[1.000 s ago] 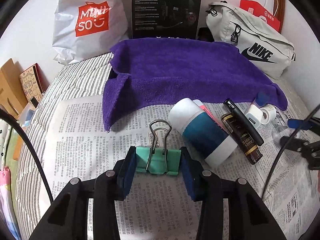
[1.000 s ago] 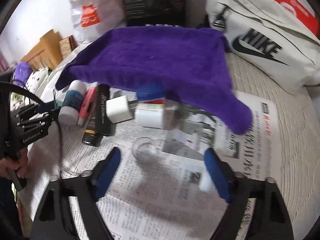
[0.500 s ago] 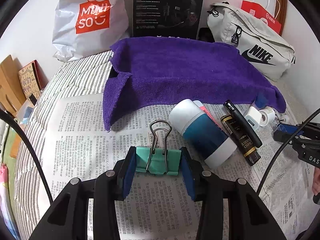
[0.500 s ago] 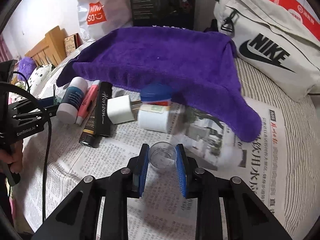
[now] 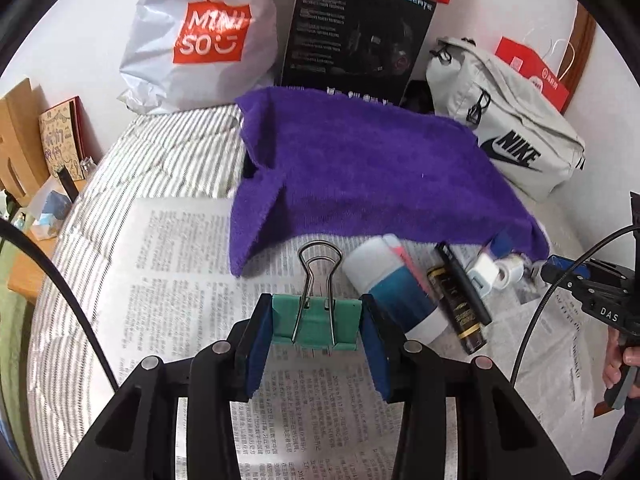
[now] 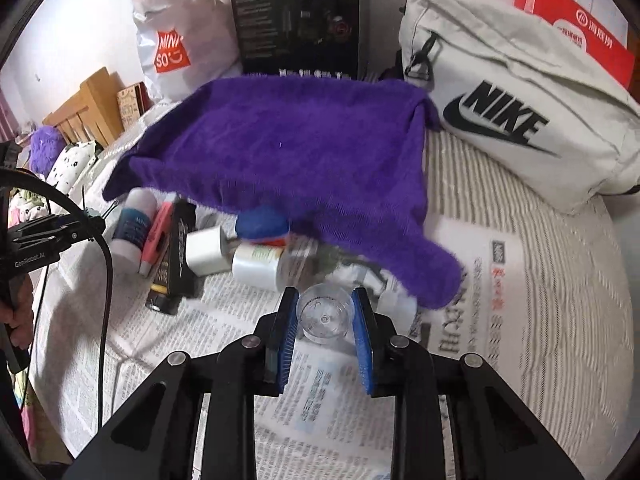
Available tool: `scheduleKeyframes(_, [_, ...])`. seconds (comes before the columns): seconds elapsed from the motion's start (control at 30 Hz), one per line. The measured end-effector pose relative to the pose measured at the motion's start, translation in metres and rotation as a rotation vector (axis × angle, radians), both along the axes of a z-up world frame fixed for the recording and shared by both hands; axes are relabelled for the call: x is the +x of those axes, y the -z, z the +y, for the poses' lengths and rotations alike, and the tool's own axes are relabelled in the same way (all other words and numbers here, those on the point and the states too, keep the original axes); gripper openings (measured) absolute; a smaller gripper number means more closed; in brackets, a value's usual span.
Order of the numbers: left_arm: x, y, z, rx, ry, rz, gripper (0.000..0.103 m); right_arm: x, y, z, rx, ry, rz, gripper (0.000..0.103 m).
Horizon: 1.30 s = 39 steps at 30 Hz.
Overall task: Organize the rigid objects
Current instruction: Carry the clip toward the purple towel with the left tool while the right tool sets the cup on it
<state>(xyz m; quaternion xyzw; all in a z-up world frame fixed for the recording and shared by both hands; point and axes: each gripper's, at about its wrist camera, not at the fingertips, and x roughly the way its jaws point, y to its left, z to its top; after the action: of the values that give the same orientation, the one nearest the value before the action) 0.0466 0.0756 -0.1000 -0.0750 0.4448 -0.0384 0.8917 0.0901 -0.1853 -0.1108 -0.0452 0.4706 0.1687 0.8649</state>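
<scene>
Left gripper (image 5: 316, 326) clamps green binder clip (image 5: 314, 322); right gripper (image 6: 325, 320), jaws just closed, grips clear cap (image 6: 325, 316) above newspaper (image 6: 320, 392).

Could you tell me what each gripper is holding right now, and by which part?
The left gripper clamps a green binder clip by the two ends of its body. The right gripper clamps a small clear cup by its opposite side walls.
</scene>
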Motion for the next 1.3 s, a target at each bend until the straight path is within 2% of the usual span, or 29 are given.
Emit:
scheduleKeyframes(0.37, [0.031,-0.042,0.009,0.0,0.004,-0.072,0.04,0.035,-0.039,0.0,0.033,-0.006,-0.097,0.027])
scheduleKeyframes(0.57, [0.057,-0.048,0.015,-0.031,0.004,-0.085,0.04,0.068,-0.048,0.005,0.023,-0.001,-0.126,0.027])
scheduleKeyframes(0.83, [0.072,-0.034,0.026,-0.066,-0.024,-0.071,0.04,0.136,-0.023,0.025,-0.001,0.008,-0.11,0.027])
scheduleKeyframes(1.07, [0.077,-0.025,0.033,-0.083,-0.031,-0.053,0.04,0.201,0.007,0.051,-0.045,0.033,-0.045,0.027])
scheduleKeyframes(1.3, [0.079,-0.022,0.038,-0.091,-0.022,-0.044,0.04,0.238,0.035,0.068,-0.114,0.046,0.042,0.027])
